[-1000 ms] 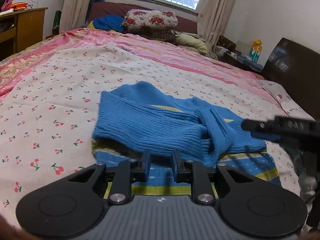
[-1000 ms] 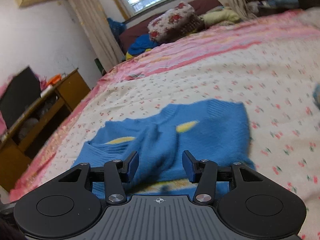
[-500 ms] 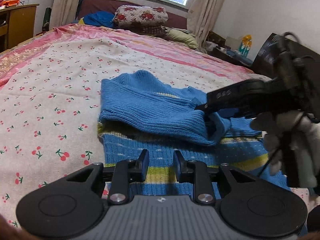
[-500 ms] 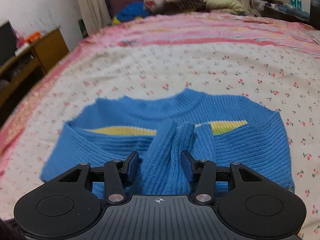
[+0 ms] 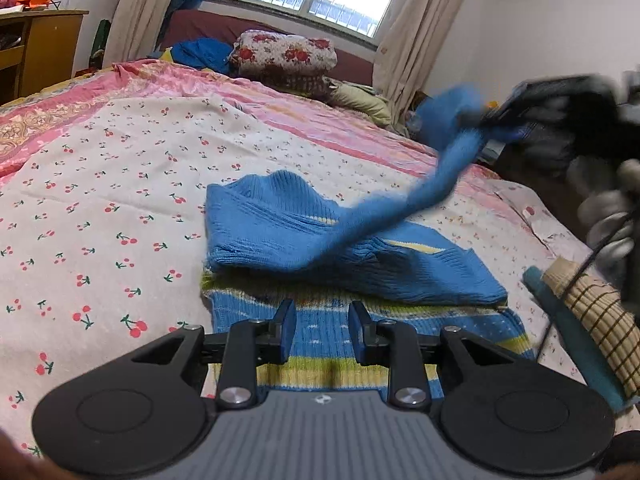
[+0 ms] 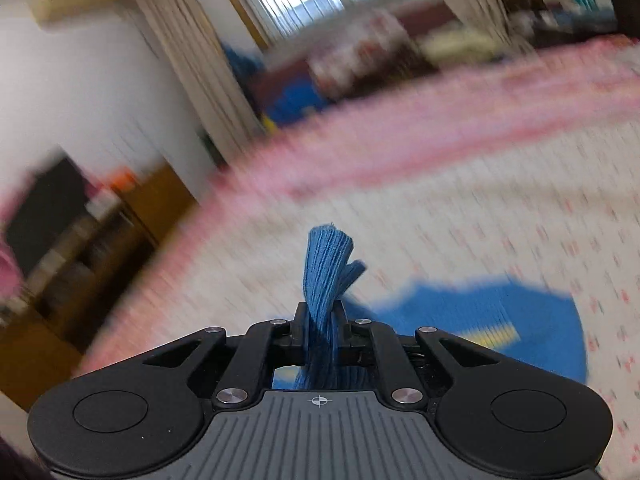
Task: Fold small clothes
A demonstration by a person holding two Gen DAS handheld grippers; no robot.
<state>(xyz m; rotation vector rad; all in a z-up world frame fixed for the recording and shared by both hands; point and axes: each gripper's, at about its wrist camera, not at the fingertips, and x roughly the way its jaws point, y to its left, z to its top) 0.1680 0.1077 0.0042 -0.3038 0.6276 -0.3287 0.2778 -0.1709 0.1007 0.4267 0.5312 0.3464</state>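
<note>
A small blue knit sweater (image 5: 304,236) with yellow and green stripes lies on the cherry-print bedsheet (image 5: 100,208). My left gripper (image 5: 320,330) is open and empty, hovering over the striped hem. My right gripper (image 6: 320,322) is shut on the blue sleeve (image 6: 326,264). In the left wrist view the right gripper (image 5: 516,120) is raised at the upper right, and the sleeve (image 5: 432,184) stretches up to it from the sweater body. The sweater body also shows blurred in the right wrist view (image 6: 500,328).
Pillows and bedding (image 5: 280,56) are piled at the head of the bed under the window. A wooden desk (image 5: 44,52) stands at the left. A woven mat roll (image 5: 592,320) lies at the right bed edge. A dark headboard is at the right.
My right gripper closed on the blue sleeve and lifted it up and to the right, off the sweater body. My left gripper stayed open over the hem.
</note>
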